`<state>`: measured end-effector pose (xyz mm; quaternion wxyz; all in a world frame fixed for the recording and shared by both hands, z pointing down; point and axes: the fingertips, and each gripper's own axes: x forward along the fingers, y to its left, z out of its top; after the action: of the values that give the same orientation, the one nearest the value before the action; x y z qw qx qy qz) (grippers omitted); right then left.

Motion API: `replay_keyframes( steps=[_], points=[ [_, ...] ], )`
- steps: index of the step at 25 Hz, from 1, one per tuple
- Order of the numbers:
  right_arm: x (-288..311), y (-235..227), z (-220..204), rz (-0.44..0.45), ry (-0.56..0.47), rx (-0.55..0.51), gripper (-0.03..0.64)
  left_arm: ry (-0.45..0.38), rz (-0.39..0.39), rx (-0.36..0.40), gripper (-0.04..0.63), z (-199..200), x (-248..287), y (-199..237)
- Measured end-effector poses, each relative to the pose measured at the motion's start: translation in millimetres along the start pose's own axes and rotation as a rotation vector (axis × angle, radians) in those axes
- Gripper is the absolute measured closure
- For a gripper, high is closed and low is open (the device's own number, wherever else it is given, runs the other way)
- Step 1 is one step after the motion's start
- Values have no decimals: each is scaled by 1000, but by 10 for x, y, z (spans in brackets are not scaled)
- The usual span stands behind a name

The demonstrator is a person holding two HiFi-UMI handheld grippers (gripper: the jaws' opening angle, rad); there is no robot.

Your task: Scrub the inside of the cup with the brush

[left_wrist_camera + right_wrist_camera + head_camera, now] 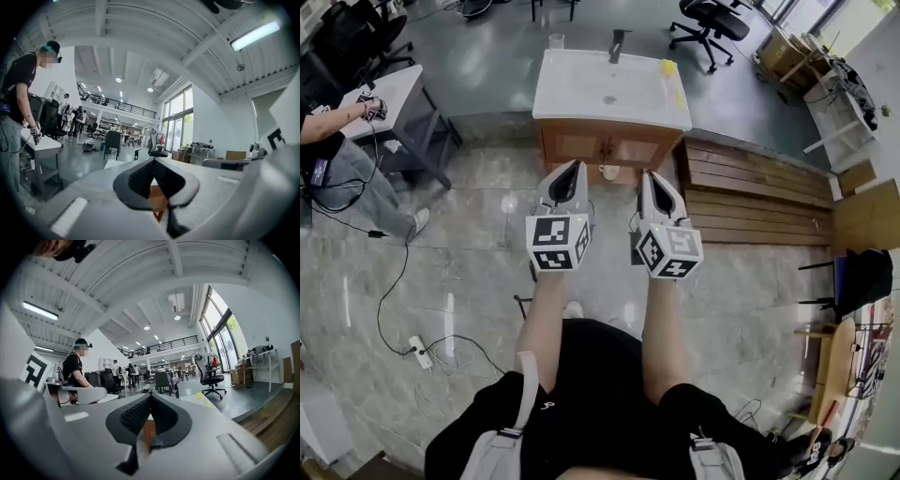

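Over on the far left a person stands at a small table, nothing to do with the job as far as I can see. Then the left gripper, held out level, jaws closed tip to tip on nothing. My guess is both are parked like that because the scrubbing hasn't started.

Straight ahead is the sink cabinet. The cup, a clear glass, stands at the back left corner of its white top, well apart from both grippers. It looks empty, but it's too small to be sure. The basin has nothing in it that I can see. There's a yellow thing near the right edge, probably the brush, can't say for certain.

The right gripper is the same deal, closed and empty, just beside the left one. A wooden platform sits to the right.
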<state>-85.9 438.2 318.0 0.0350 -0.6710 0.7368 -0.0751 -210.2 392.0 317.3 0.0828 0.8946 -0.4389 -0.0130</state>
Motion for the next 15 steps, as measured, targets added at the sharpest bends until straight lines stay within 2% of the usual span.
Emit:
replay_keyframes(
  steps=[15],
  points=[
    [102, -129, 97, -29, -22, 8, 620, -17, -27, -18, 597, 49, 210, 42]
  ],
)
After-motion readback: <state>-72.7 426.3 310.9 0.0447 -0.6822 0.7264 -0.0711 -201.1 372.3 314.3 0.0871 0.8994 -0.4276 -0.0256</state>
